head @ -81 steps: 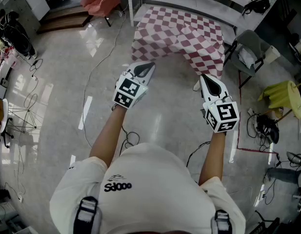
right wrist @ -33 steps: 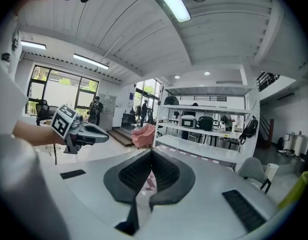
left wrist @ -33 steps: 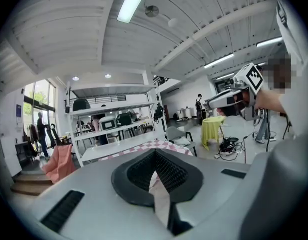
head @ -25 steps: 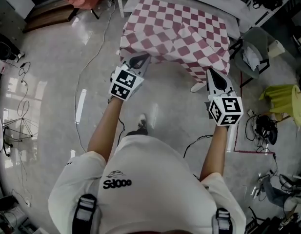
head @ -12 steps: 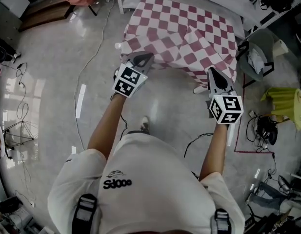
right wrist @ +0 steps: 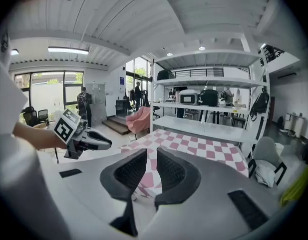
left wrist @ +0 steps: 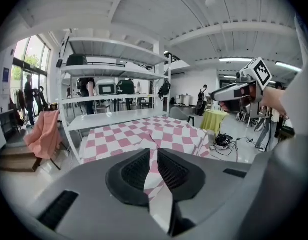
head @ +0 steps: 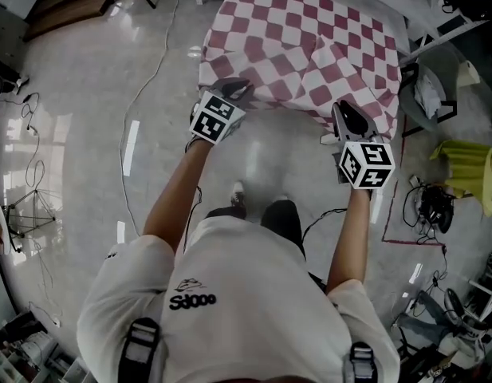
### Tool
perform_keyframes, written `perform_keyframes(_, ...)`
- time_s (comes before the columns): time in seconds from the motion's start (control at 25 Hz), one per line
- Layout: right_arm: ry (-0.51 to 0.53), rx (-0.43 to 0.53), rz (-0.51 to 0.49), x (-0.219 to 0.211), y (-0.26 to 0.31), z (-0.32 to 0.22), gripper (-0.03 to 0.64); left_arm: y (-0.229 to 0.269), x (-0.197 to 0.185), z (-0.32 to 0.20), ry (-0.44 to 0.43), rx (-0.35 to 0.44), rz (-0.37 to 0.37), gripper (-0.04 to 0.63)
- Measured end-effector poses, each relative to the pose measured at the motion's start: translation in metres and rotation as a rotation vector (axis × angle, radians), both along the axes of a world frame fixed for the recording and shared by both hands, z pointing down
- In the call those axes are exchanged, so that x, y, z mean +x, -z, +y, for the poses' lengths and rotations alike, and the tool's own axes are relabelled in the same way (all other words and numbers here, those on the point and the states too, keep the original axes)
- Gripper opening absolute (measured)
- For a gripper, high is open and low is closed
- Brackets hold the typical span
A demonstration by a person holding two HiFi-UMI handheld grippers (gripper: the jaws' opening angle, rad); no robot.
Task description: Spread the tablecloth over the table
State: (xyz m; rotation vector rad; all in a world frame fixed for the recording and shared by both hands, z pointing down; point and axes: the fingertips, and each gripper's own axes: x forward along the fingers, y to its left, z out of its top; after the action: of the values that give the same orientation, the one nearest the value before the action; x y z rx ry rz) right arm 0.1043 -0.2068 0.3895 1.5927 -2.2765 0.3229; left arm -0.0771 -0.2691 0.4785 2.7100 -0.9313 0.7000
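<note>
Glossy grey floor, white shelves behind, checked tablecloth draped in front of them, its near edge pinched tight in the left claw and loose between the slightly parted jaws of the right claw, which have just been opening.

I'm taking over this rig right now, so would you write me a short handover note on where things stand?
Left gripper: shut on the near edge of the tablecloth, a strip of it pinched between the pads.
Right gripper: open. Its jaws have just been opening; the cloth's edge shows in the gap but is not pinched.
Tablecloth: lies over the table, which is hidden beneath it. The near edge hangs down on the person's side, and a raised fold runs through the near half.
Done: cloth laid over the top.
Left: probably release the left corner and smooth out the fold.
</note>
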Motion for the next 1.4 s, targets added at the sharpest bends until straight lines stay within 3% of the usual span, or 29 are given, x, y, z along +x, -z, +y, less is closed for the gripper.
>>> perform_keyframes(0.16,0.033,-0.062,0.01,0.001,-0.033,-0.038,0.116,-0.036,0.006,-0.026,0.03,-0.081,-0.006,0.142)
perform_keyframes(0.64,0.155,-0.32,0.016,0.025,-0.171,-0.163,0.199,-0.123,0.084,-0.096,0.004,-0.254,-0.056,0.178)
perform_keyframes(0.92,0.143,-0.446,0.016,0.037,-0.24,-0.206,0.302,-0.173,0.106,-0.124,-0.042,-0.287,-0.148,0.259)
perform_keyframes(1.16,0.163,-0.483,0.068,0.043,-0.27,-0.219,0.302,-0.18,0.128,-0.133,-0.075,-0.269,-0.161,0.271)
perform_keyframes(1.4,0.167,-0.52,0.097,0.044,-0.299,-0.218,0.305,-0.205,0.135,-0.132,-0.112,-0.294,-0.235,0.285)
